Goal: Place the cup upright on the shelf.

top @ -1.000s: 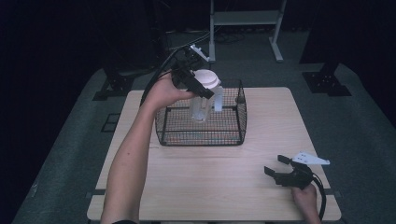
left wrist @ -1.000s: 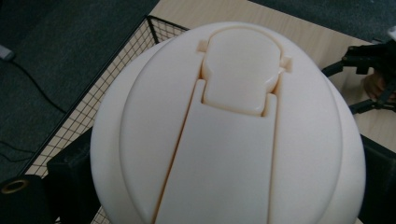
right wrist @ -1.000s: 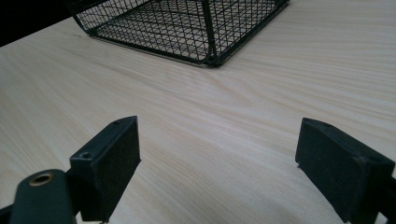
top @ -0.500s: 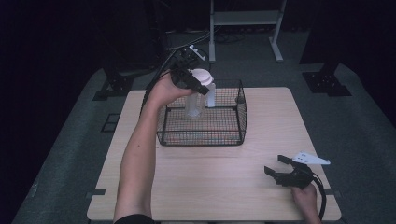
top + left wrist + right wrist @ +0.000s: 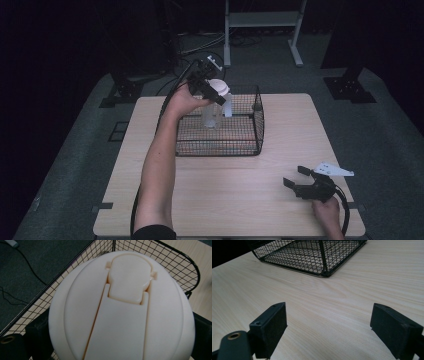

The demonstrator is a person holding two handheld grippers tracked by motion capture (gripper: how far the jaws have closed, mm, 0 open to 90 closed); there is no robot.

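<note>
Counting what sits on the table (image 5: 150, 125) gives one black wire basket (image 5: 220, 142), one clear bottle with a cream-white lid (image 5: 216, 102), and two grippers, one in each of the person's hands. A second pale upright thing (image 5: 228, 104) stands in the basket just behind the bottle, but what it is cannot be told.

One bottle is held by the left gripper (image 5: 212, 92) above the basket's far left corner, its clear body hanging down inside the wire walls. In the left gripper view the round lid (image 5: 122, 312) sits between the fingers, with a dark pad (image 5: 37, 337) against its left side and another at its right edge, so the fingers pinch the bottle at the lid. A flip cap with a long strap runs across the top of the lid.

One right gripper (image 5: 300, 180) rests near the table's near right corner, well apart from the basket. Its two fingers (image 5: 270, 326) are spread wide with only bare wood between them, and the basket's near corner (image 5: 323, 270) shows beyond.

One table carries everything: pale wood with a straight grain, the basket near its far edge. Around it lies grey carpet (image 5: 65, 175), with black stand feet and cables at the far side and one light metal frame (image 5: 262, 20) behind, the rest of the room dark.
</note>
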